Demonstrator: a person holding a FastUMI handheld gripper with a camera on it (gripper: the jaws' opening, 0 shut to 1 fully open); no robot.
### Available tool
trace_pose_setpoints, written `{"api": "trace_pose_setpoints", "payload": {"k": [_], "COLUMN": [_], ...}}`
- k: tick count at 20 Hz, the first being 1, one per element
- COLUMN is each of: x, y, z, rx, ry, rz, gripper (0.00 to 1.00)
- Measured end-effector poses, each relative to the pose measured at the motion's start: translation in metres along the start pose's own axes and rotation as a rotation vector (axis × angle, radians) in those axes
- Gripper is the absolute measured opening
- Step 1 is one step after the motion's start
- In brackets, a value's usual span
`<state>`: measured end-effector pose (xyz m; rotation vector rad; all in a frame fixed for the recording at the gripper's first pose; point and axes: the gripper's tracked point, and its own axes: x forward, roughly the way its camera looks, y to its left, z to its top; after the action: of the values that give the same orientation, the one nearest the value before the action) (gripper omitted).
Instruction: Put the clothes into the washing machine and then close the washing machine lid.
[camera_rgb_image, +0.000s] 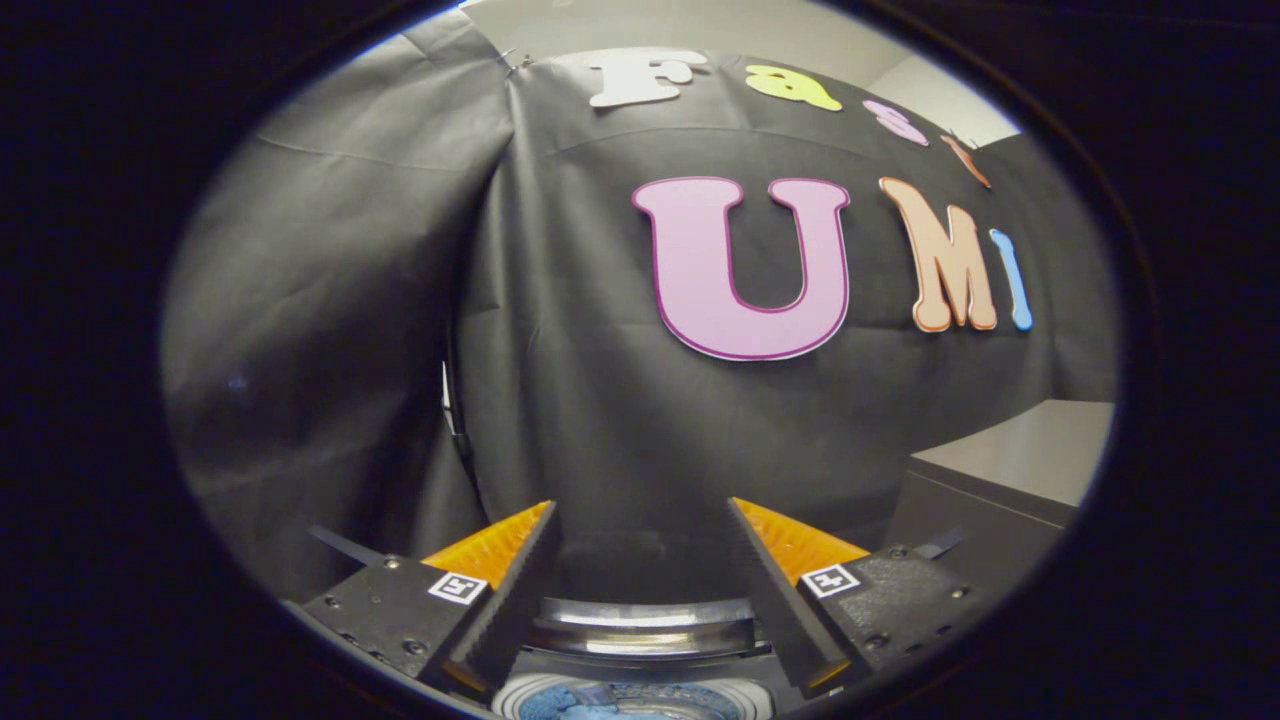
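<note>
Down at the bottom centre, the tongs (640, 560) sit released and empty above the washing machine (640, 625) with blue clothes (580, 703) inside, so I'd guess the lid gets fumbled.

The hand-held gripper (640, 520) is seen with its two black, orange-backed fingers (520, 580) spread well apart, nothing held between them. Low between the fingers, the washing machine's shiny ring-shaped rim (640, 625) is shown, and below it blue clothes (575, 703) are glimpsed inside the drum (only a small part is visible). Beyond the fingers, black cloth (350, 330) is hung as the wall. To the right, a grey worktop (1020, 455) is seen.
</note>
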<state>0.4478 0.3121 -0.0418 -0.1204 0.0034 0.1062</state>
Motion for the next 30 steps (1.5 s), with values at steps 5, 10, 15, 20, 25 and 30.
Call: {"api": "trace_pose_setpoints", "payload": {"k": [5, 10, 15, 20, 25, 30], "x": [-0.005, -0.011, -0.017, -0.024, -0.044, -0.065], "y": [0.000, 0.003, 0.003, 0.005, -0.003, -0.003], "z": [0.002, -0.002, -0.007, -0.013, -0.028, -0.047], "rx": [-0.002, -0.003, 0.006, 0.007, 0.006, 0.043], "ry": [-0.049, -0.046, -0.019, 0.022, 0.030, 0.038], "rz": [0.019, 0.031, 0.044, 0.061, 0.020, 0.011], "gripper": [0.98, 0.99, 0.98, 0.98, 0.97, 0.97]}}
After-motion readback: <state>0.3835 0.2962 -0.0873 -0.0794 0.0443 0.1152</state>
